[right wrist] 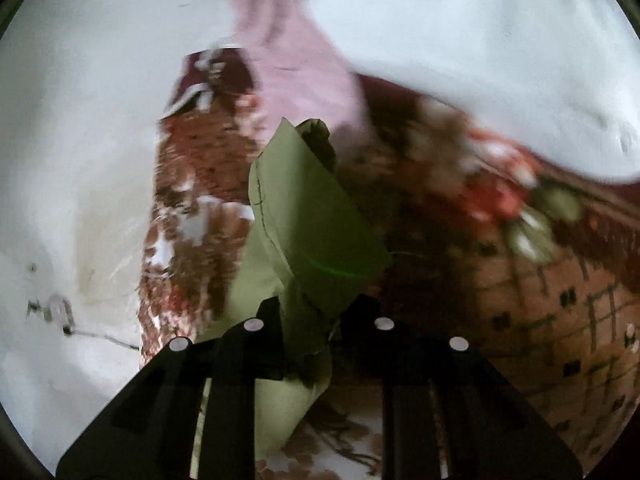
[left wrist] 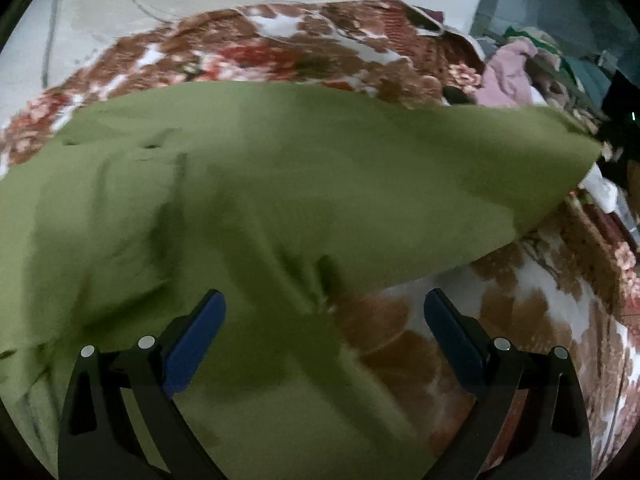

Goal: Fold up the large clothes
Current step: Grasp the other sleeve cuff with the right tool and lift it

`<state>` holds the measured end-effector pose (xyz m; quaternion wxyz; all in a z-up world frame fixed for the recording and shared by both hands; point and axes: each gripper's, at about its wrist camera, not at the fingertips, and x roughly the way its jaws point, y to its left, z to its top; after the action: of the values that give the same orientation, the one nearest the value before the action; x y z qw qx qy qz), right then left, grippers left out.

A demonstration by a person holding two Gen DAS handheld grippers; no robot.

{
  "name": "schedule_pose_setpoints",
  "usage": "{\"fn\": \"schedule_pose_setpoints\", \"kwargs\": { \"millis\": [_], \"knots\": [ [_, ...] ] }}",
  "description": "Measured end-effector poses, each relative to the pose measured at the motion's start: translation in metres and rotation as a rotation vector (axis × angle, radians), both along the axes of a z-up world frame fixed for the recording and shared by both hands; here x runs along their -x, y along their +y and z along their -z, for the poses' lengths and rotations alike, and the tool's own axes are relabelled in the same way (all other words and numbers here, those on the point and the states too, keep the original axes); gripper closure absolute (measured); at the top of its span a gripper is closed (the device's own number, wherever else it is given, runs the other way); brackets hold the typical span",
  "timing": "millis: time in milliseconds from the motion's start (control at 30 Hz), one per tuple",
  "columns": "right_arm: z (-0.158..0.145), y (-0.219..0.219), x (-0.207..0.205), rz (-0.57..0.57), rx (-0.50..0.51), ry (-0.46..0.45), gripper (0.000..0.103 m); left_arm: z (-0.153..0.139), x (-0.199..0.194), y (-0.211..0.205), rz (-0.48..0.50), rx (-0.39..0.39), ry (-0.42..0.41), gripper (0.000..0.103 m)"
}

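Your left hand-held gripper point(left wrist: 325, 308) hangs with its 2 blue-padded fingers point(left wrist: 196, 344) spread wide and nothing between them. It points down at the green garment point(left wrist: 280, 184), the large piece you are folding. That garment lies spread across a bed covered by a floral blanket point(left wrist: 500, 340) in brown, red and white. Its near edge runs just below the open fingers, which suggests you are lining up to take hold there. On the right, the cloth narrows to a raised point that lifts clear of the blanket, probably because your other hand is pulling it up.

Your right hand-held gripper point(right wrist: 320, 316) is pinching a bunched corner of the same green garment point(right wrist: 308, 216). The fingers are pressed onto the fabric, which stands up in a thick folded wad above them and trails down beneath. Holding a corner this way lets you carry that side across for a fold. Behind it you can make out a pink garment point(right wrist: 296, 68) and a pale cloth point(right wrist: 500, 60), both blurred. More loose clothes point(left wrist: 516, 72) sit heaped at the far right of the bed.
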<state>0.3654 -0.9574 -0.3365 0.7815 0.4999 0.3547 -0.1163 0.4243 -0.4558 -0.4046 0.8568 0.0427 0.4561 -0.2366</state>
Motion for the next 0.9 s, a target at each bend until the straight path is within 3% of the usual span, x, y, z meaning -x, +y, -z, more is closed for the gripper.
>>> {"fn": "schedule_pose_setpoints", "kwargs": {
  "millis": [133,333,500,633,900],
  "knots": [
    [-0.053,0.030,-0.027,-0.079,0.039,-0.068,0.083,0.029,-0.008,-0.015,0.013,-0.015,0.041,0.005],
    [-0.134,0.104,-0.068,-0.255,0.085,-0.179,0.084,0.040,-0.002,-0.018,0.018,-0.050,-0.002,0.005],
    [-0.195,0.238,-0.107,-0.527,0.192,-0.202,0.085,0.045,0.003,-0.027,0.043,-0.134,-0.052,0.005],
    [-0.228,0.339,-0.127,-0.652,0.202,-0.286,0.086,0.047,0.005,-0.030,0.041,-0.170,-0.078,0.005],
    [-0.228,0.561,-0.174,-0.881,0.138,-0.299,0.087,0.047,0.006,-0.035,0.041,-0.210,-0.101,0.005]
  ]
}}
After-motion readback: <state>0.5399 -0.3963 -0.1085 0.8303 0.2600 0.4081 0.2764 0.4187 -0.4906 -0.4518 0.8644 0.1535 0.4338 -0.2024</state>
